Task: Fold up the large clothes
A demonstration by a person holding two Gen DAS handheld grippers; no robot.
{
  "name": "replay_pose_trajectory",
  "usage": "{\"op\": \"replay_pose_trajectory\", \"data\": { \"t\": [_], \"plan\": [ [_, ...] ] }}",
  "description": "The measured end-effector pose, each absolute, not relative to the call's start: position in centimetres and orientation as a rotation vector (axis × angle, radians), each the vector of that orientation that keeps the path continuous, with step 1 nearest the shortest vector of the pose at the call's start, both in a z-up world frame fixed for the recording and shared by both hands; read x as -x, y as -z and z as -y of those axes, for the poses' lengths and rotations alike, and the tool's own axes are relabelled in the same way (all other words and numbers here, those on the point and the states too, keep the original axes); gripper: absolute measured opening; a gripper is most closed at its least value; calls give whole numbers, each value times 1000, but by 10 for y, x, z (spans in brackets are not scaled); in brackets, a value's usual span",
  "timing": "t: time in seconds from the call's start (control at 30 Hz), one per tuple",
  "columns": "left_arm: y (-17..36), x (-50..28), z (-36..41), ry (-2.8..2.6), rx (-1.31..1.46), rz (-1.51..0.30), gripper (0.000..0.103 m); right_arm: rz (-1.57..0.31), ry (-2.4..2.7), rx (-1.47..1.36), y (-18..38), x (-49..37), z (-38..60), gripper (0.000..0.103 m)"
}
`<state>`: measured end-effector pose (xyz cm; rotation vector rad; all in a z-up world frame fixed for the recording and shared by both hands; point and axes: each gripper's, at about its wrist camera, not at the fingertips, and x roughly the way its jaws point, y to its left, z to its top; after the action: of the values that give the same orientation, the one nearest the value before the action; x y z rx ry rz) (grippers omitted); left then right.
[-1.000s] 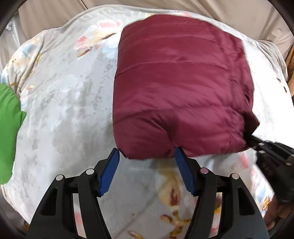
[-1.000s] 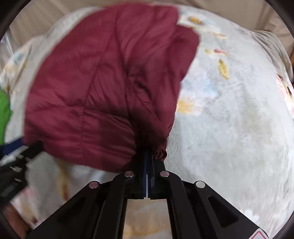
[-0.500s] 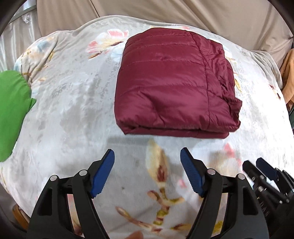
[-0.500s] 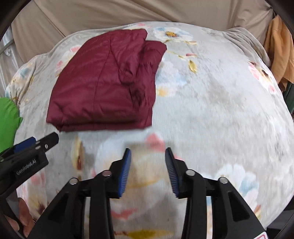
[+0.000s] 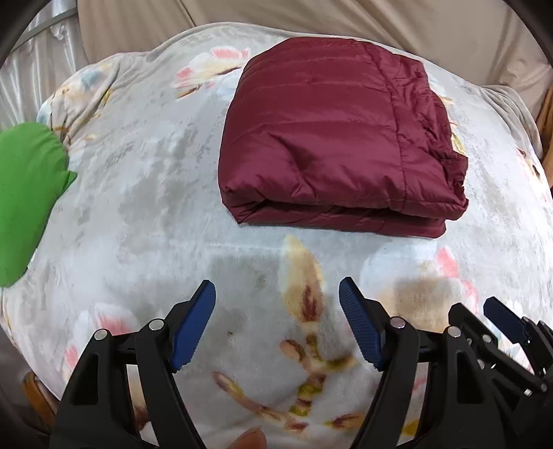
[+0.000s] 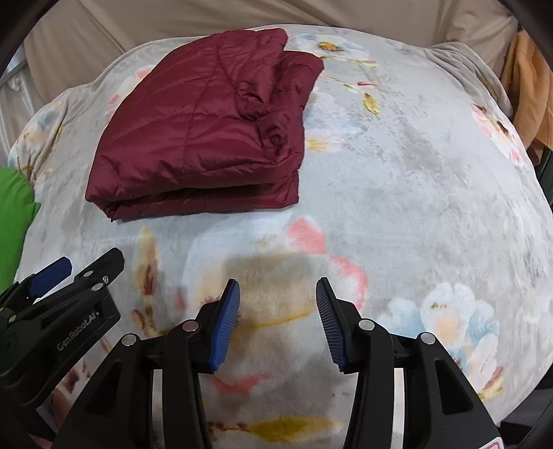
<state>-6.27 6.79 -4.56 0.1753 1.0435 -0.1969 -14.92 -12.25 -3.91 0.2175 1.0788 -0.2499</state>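
A maroon quilted jacket lies folded into a thick rectangle on the flowered grey blanket; in the right wrist view the jacket sits at upper left. My left gripper is open over bare blanket, well short of the jacket's near edge. My right gripper hovers over the blanket too, its jaws still opening with nothing between them. Each gripper shows at the edge of the other's view: the right one at lower right, the left one at lower left.
A bright green cloth lies at the blanket's left edge. An orange garment hangs at the far right. Beige fabric backs the bed. A fingertip shows at the bottom of the left wrist view.
The right gripper let go of the jacket's corner and opened. Both grippers drew back from the jacket, which now lies folded farther away in both views.
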Motion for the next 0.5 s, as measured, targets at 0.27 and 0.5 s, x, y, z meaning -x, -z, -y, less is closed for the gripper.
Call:
{"op": "replay_pose_trajectory", "data": {
  "t": [0.27,0.5],
  "plan": [
    [56,60,-66,208,-188,-1058,72,-1094,233,-187,46,143,114,47],
    [64,55,-63,189,-200,-1067,72,-1112,240,-186,54,138,112,47]
  ]
}}
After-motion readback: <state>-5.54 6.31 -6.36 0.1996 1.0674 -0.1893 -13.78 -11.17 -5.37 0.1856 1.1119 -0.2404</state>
